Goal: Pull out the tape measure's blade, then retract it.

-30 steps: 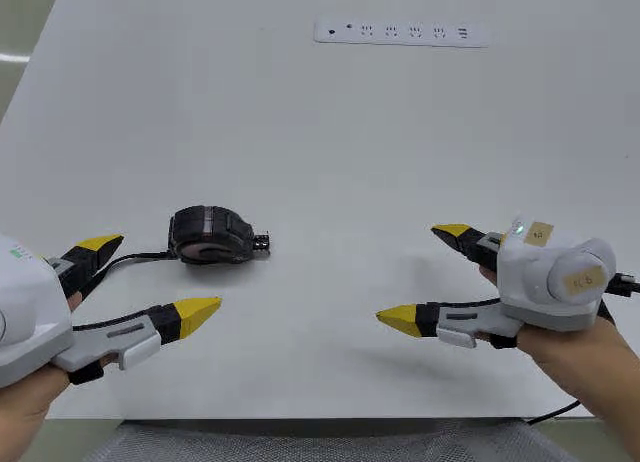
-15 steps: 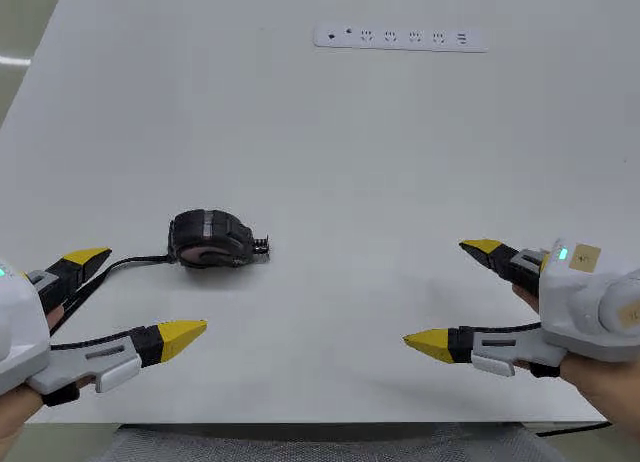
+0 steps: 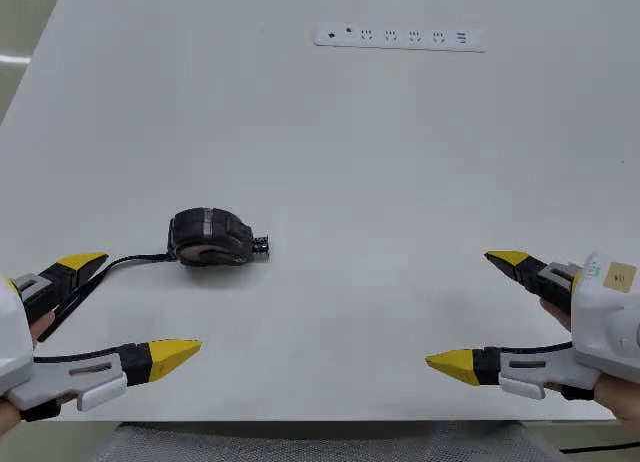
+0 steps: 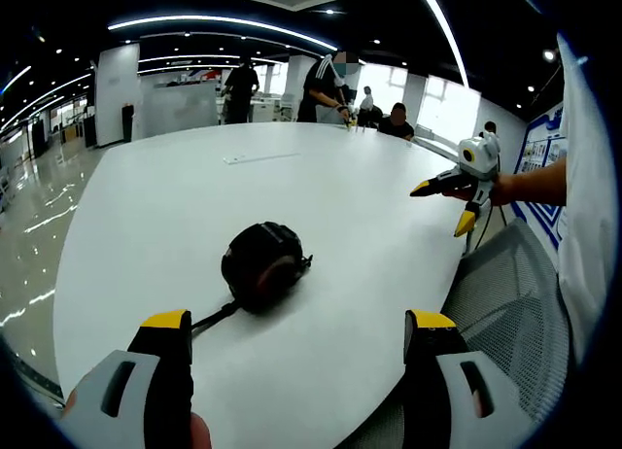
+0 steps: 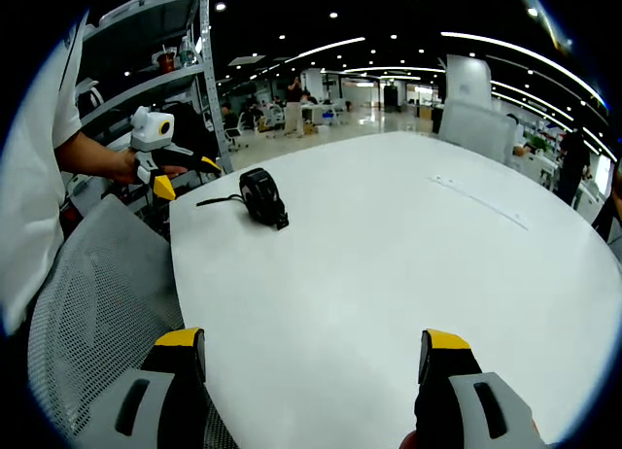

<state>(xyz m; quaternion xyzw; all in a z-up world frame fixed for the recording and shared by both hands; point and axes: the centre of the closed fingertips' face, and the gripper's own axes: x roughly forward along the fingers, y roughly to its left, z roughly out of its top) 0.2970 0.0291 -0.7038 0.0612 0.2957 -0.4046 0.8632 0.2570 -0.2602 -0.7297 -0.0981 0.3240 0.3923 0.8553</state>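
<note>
An open-plan office or lab hall: long ceiling light strips (image 4: 224, 20) over a glossy floor (image 4: 37, 206); people (image 4: 326, 85) gathered far off; metal shelving (image 5: 146, 80); a mesh chair (image 5: 87, 303) beside the large white surface (image 3: 400, 162) with its power strip (image 3: 400, 35).

- L gripper (image 3: 140, 302): low left in head view, jaws spread wide, nothing btwn them; yellow tips point fwd and inward to the right.
- R gripper (image 3: 465, 308): low right, jaws also wide apart, empty; yellow tips point inward to the left.
- The two sit well apart, approx level, mirrored.
- L hand (image 3: 38, 327): behind the white body, a finger shows btwn the jaws.
- R hand (image 3: 556, 312): same grip; in left gripper view its bare forearm (image 4: 535, 182) reaches out level.
</note>
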